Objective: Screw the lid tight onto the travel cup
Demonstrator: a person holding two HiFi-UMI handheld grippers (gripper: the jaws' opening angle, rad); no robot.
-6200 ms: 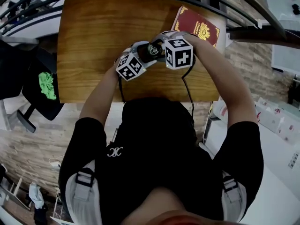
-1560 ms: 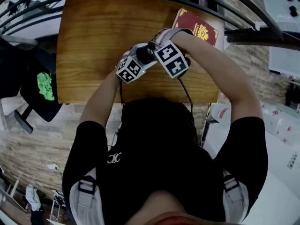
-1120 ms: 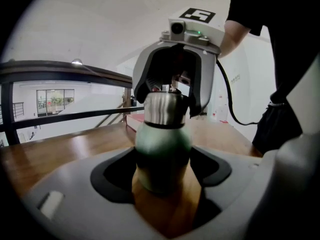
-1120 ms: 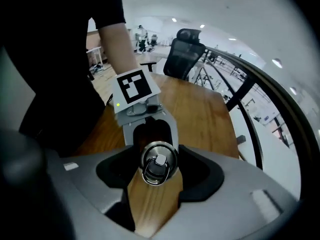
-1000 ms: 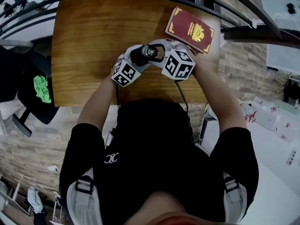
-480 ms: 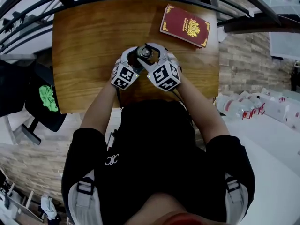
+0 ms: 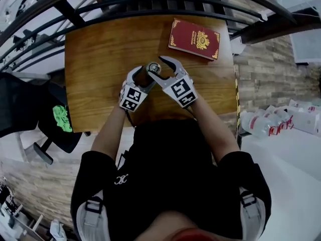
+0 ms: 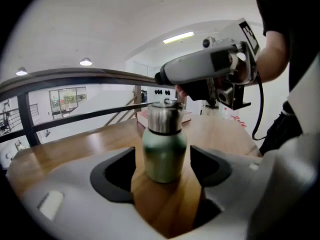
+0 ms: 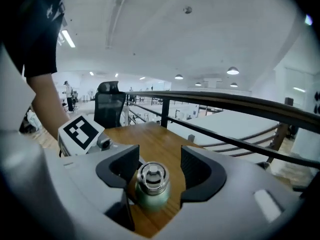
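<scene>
Basically both sets of jaws were spread, left gripper point(image 8: 162, 169) flanking the travel cup point(image 7: 151, 70) upright mid-desk point(image 7: 100, 59), right gripper point(image 9: 157, 171) straddling its lid point(image 9: 150, 176); likely best: left clamps body firmly, right pinches lid squarely, twists.

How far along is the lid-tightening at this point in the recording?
Looks done: the lid sits on the green travel cup, which stands upright on the table.
In hand: nothing is gripped. The left gripper and right gripper each have their jaws apart on either side of the cup.
Left: whether the lid is fully tight cannot be told, so a final twist may remain.
</scene>
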